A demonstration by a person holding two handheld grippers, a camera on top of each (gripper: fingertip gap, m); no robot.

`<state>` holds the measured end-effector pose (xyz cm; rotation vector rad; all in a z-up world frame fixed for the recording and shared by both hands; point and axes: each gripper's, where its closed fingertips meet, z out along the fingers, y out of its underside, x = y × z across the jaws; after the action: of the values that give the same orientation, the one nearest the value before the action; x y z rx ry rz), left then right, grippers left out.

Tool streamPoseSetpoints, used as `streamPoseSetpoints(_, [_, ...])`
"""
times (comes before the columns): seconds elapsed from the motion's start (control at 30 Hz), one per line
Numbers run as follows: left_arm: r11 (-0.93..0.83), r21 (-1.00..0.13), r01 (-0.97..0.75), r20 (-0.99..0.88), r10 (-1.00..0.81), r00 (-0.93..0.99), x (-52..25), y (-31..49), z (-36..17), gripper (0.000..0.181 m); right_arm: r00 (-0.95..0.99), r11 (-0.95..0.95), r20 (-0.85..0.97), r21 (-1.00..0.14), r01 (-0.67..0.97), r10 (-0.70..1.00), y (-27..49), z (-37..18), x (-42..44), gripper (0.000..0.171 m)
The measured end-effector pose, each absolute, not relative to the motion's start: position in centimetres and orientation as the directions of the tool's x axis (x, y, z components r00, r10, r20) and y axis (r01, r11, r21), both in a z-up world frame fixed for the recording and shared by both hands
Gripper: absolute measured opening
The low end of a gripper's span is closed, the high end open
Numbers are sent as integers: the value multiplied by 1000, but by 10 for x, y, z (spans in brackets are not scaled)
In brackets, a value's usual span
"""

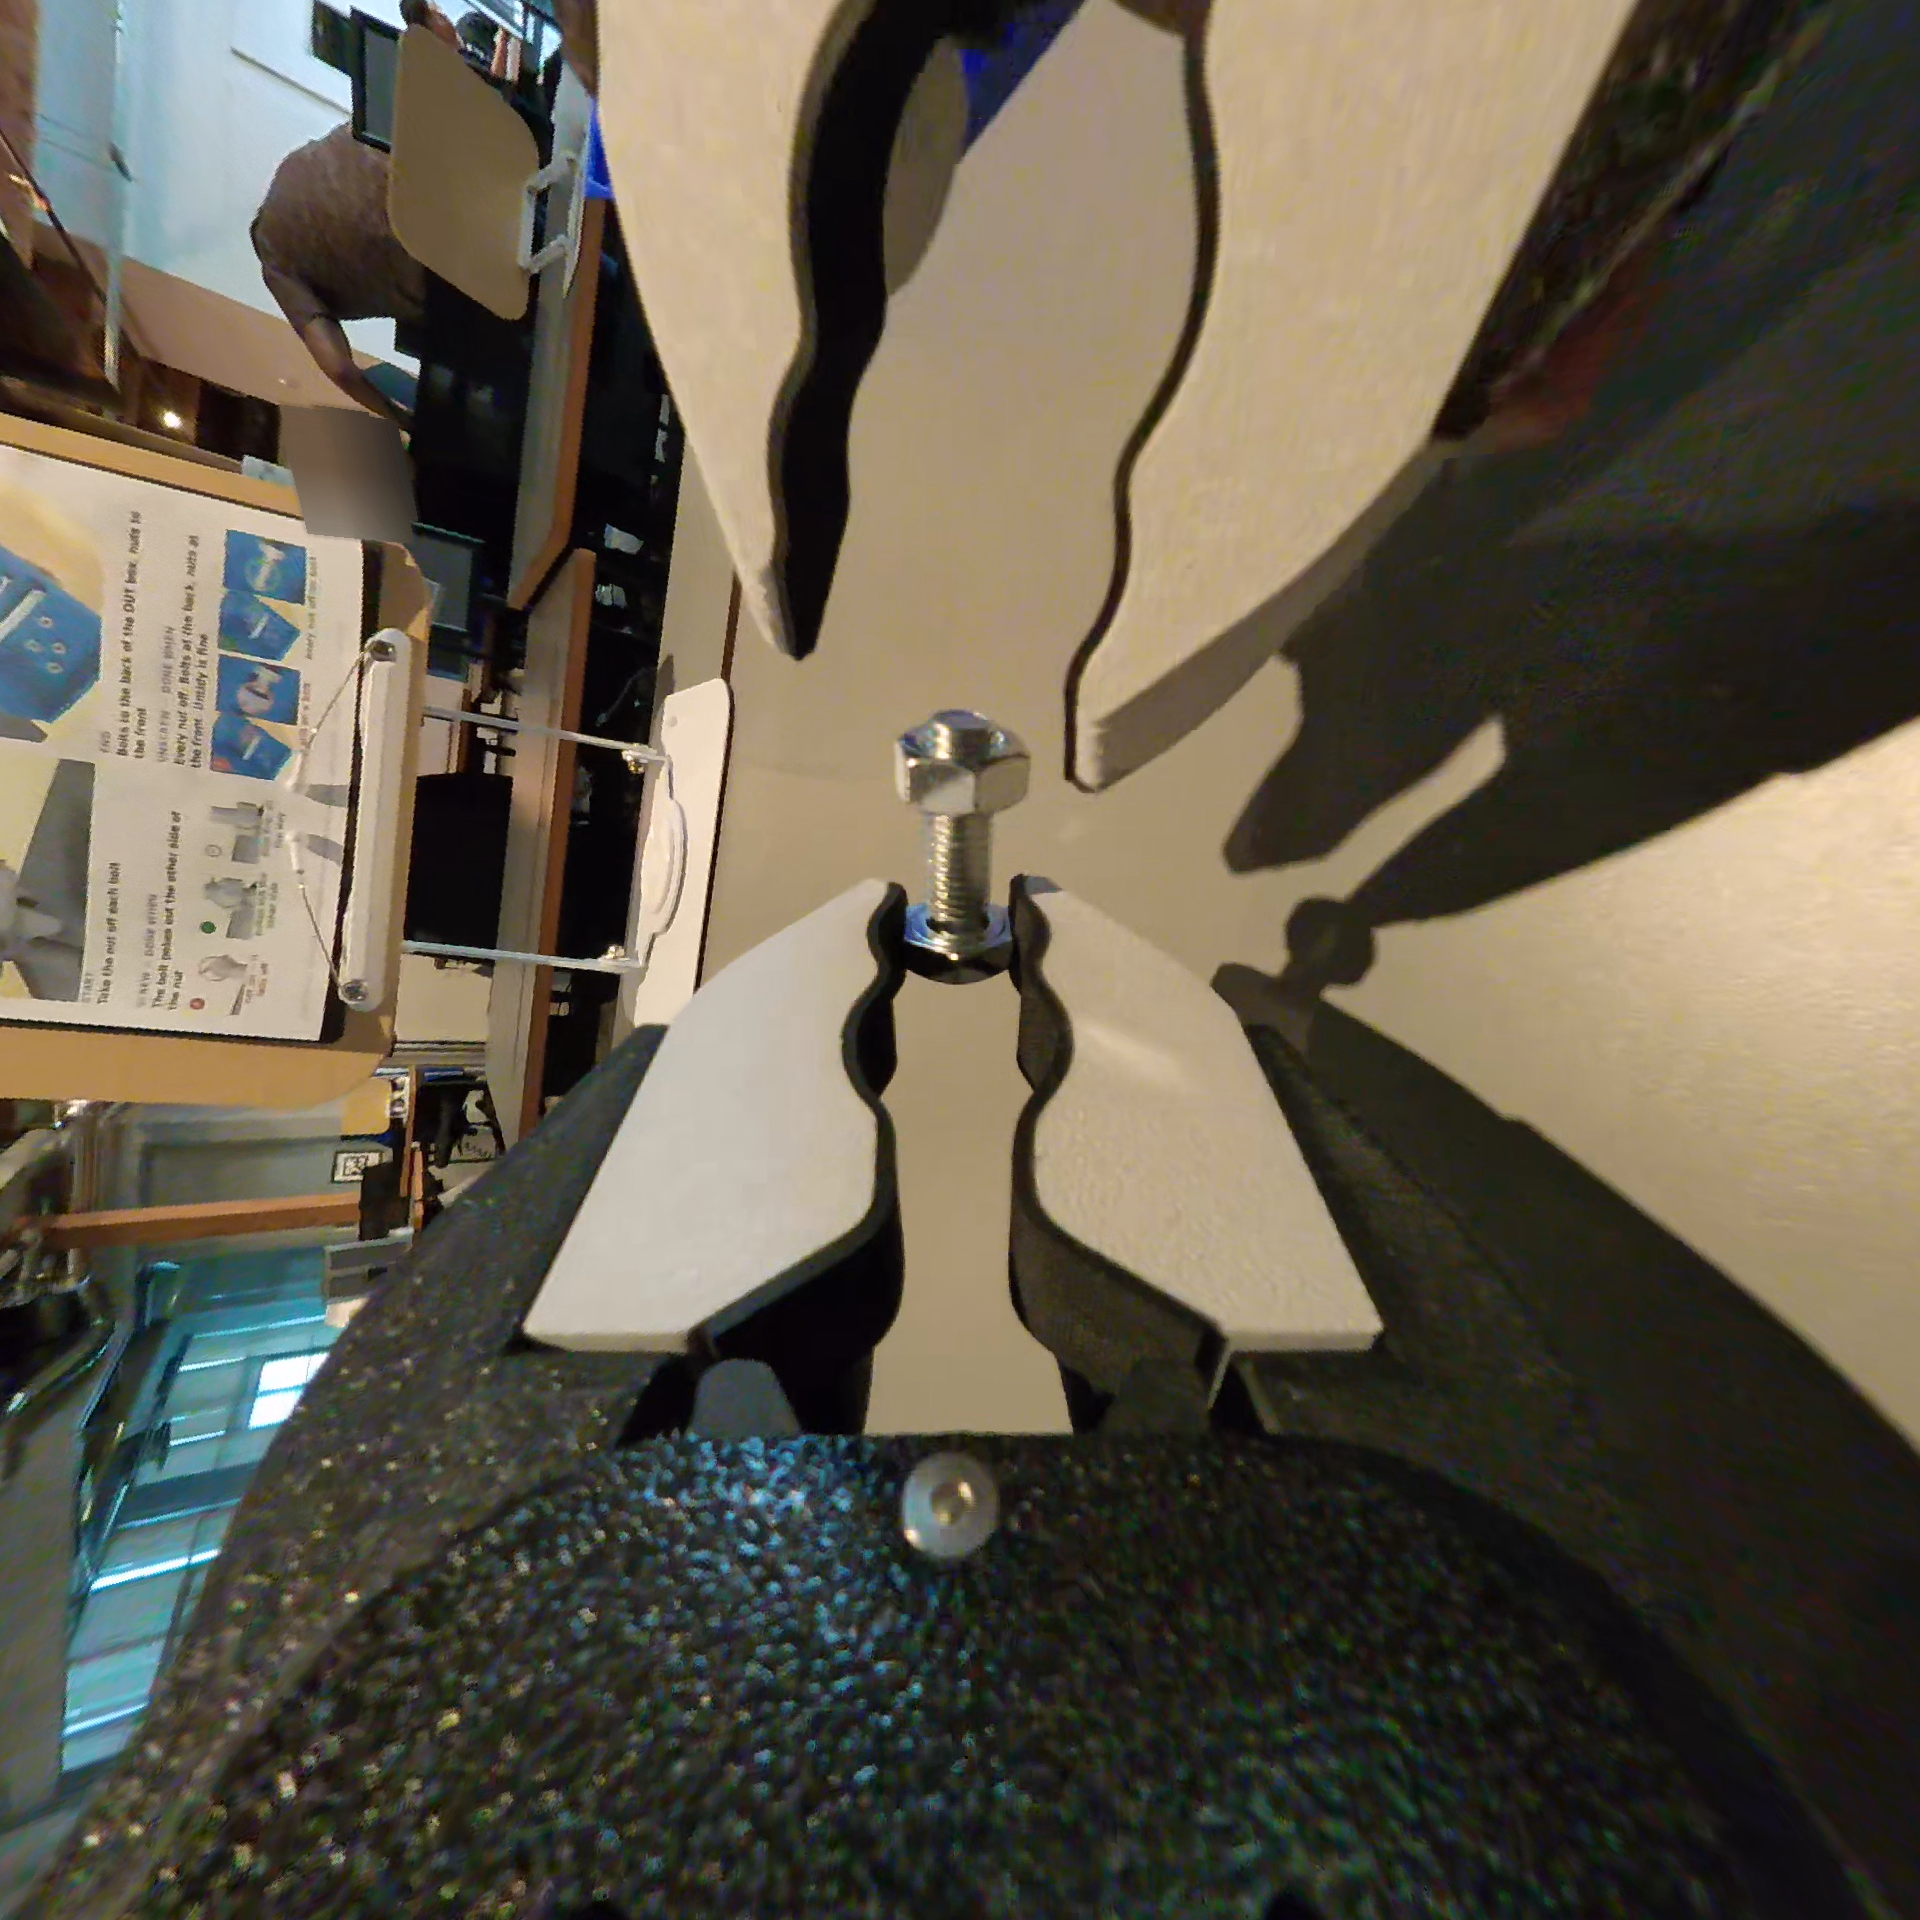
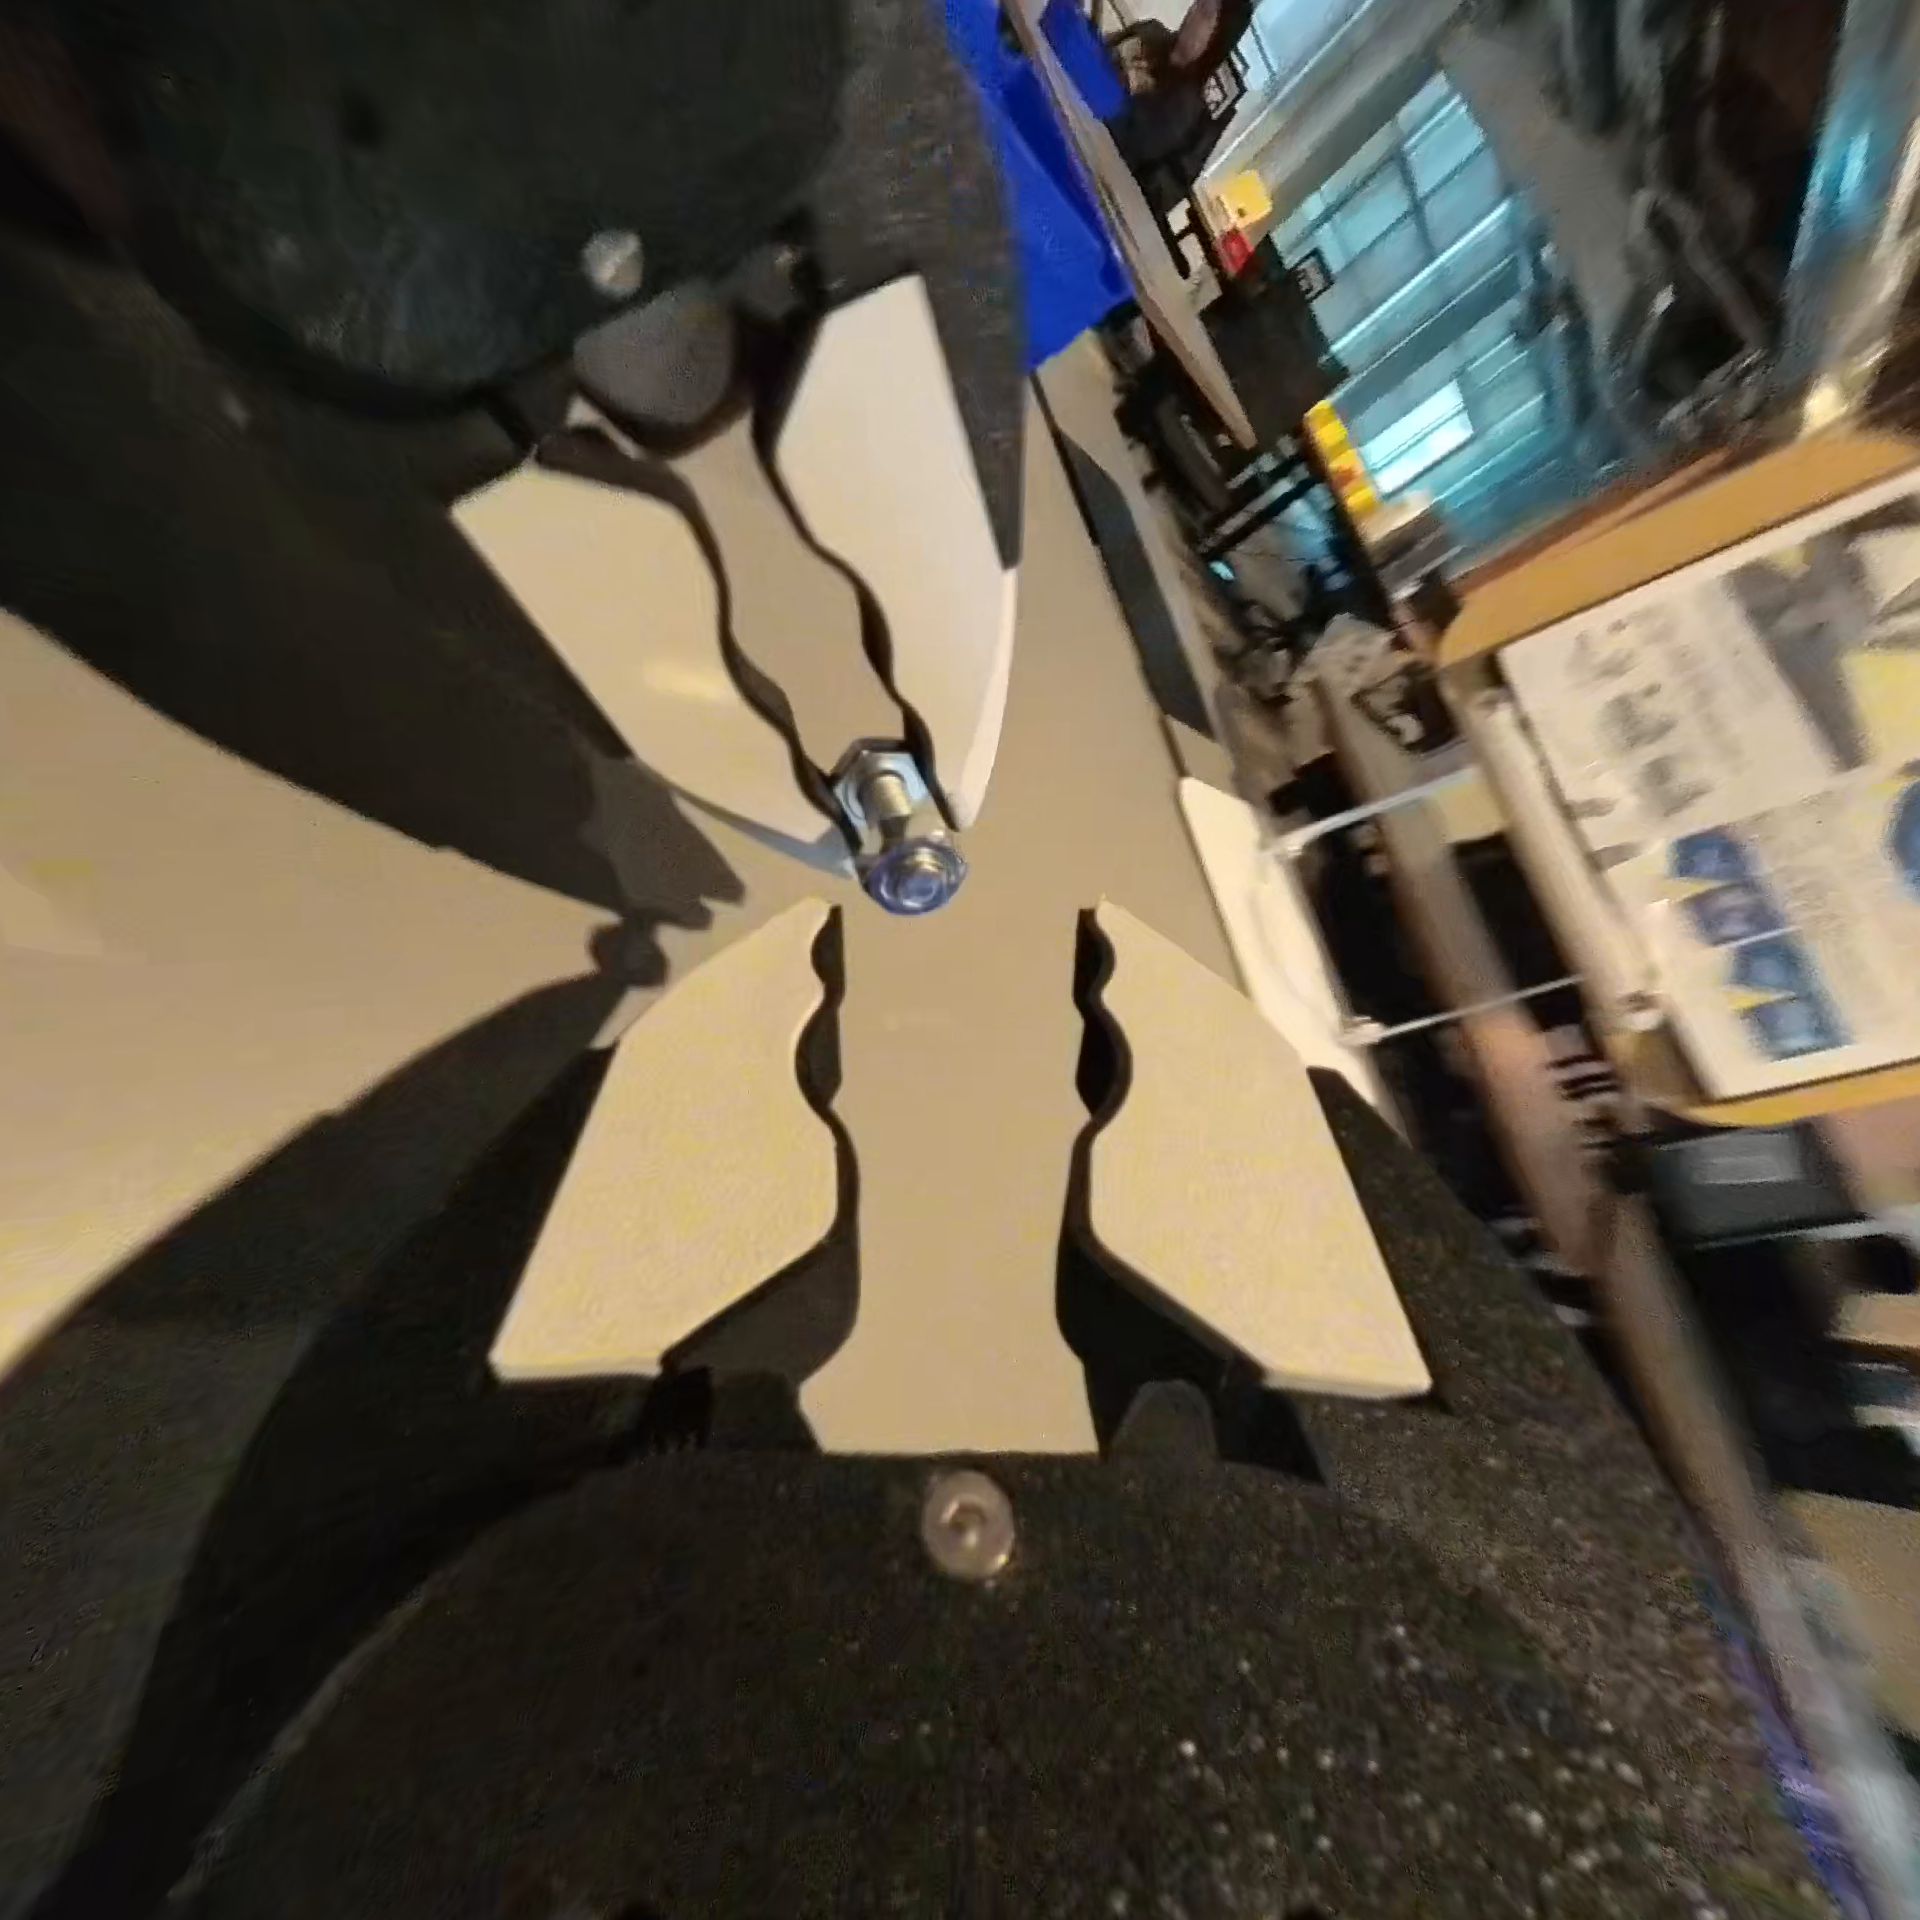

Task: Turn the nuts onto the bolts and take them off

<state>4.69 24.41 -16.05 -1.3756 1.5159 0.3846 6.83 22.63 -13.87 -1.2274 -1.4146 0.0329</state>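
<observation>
A silver bolt (image 1: 953, 862) with a hex piece at each end is held above the beige table (image 1: 1610, 987). My left gripper (image 1: 954, 914) is shut on its near hex end. The threaded shaft sticks out to a hex nut (image 1: 962, 774) at the far end. My right gripper (image 1: 940, 707) faces it, open and empty, its fingertips just beyond the nut on either side. In the right wrist view, the right gripper (image 2: 961, 914) is open with the nut (image 2: 914, 871) just ahead of its left fingertip. The left gripper (image 2: 894, 805) grips the bolt there.
A clipboard with an instruction sheet (image 1: 187, 748) stands on a white wire stand (image 1: 686, 852) at the table's edge. A blue bin (image 2: 1039, 208) sits behind the left gripper. A person (image 1: 322, 260) and a chair are farther back.
</observation>
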Motion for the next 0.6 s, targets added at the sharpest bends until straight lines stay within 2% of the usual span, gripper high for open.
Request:
streamPoseSetpoints(0.1, [313, -348, -884, -826, -548, 131, 48, 243, -163, 19, 183, 515, 825, -490, 703, 535, 228, -142, 69, 40])
streamPoseSetpoints(0.17, [321, -333, -887, -833, -541, 117, 50, 242, -164, 19, 137, 548, 850, -443, 710, 509, 225, -146, 66, 34])
streamPoseSetpoints(0.23, [327, -317, -890, -842, -528, 105, 51, 241, -163, 19, 108, 572, 858, -423, 703, 503, 220, -148, 64, 22])
streamPoseSetpoints(0.33, [326, -273, -905, -869, -487, 87, 49, 243, -161, 19, 145, 525, 823, -475, 706, 550, 221, -149, 63, 19])
streamPoseSetpoints(0.4, [314, -231, -921, -889, -452, 69, 45, 246, -160, 19, 248, 389, 677, -641, 661, 693, 222, -152, 60, 19])
streamPoseSetpoints(0.47, [305, -186, -934, -910, -411, 47, 42, 248, -158, 19, 364, 138, 370, -838, 528, 855, 221, -153, 56, 19])
streamPoseSetpoints(0.5, [302, -178, -936, -916, -398, 46, 41, 248, -157, 19, 388, -3, 186, -899, 438, 903, 220, -152, 54, 19])
streamPoseSetpoints(0.6, [300, -213, -930, -911, -404, 78, 42, 248, -153, 18, 319, -307, -230, -927, 217, 919, 218, -146, 53, 19])
